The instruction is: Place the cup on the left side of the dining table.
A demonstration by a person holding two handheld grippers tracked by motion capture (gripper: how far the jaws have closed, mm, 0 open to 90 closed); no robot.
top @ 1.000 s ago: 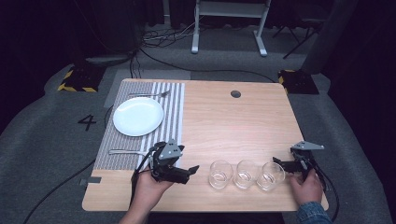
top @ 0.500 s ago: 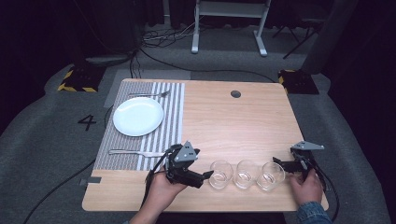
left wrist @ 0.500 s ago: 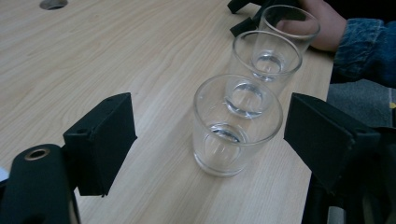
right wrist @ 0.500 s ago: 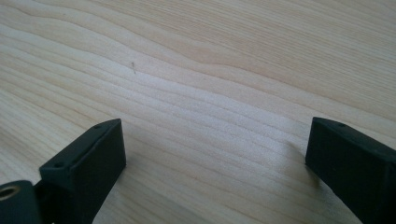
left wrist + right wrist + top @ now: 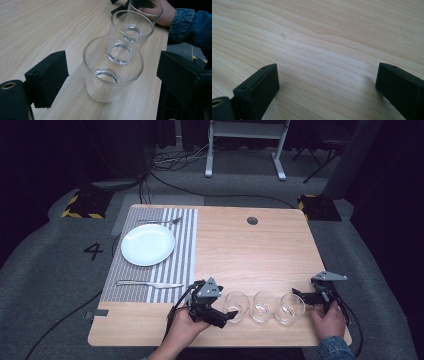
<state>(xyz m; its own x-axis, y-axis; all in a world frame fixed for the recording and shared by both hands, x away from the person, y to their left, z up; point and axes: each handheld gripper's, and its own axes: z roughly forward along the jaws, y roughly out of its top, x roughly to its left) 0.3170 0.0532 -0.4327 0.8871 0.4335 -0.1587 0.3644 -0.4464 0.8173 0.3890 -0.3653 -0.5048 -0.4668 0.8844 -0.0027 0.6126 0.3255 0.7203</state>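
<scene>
Fingers (image 5: 47, 80) of the left gripper (image 5: 227, 312) just spread — flanking a clear, empty glass (image 5: 113, 68).

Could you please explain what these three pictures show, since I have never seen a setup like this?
A person sits at a wooden table and holds a two-jaw tool in each hand. The high view looks down from above the person's side. The other two pictures come from cameras riding on each tool, looking along its black jaws.

The left hand-held gripper has just been opening its jaws, which now stand either side of the nearest glass without touching it. Behind it stand a middle glass and a far glass, all in a row. The right hand-held gripper waits open over bare wood beside the far glass.

To the left, a striped placemat carries a white plate, a fork and a knife. Nothing is held.
</scene>
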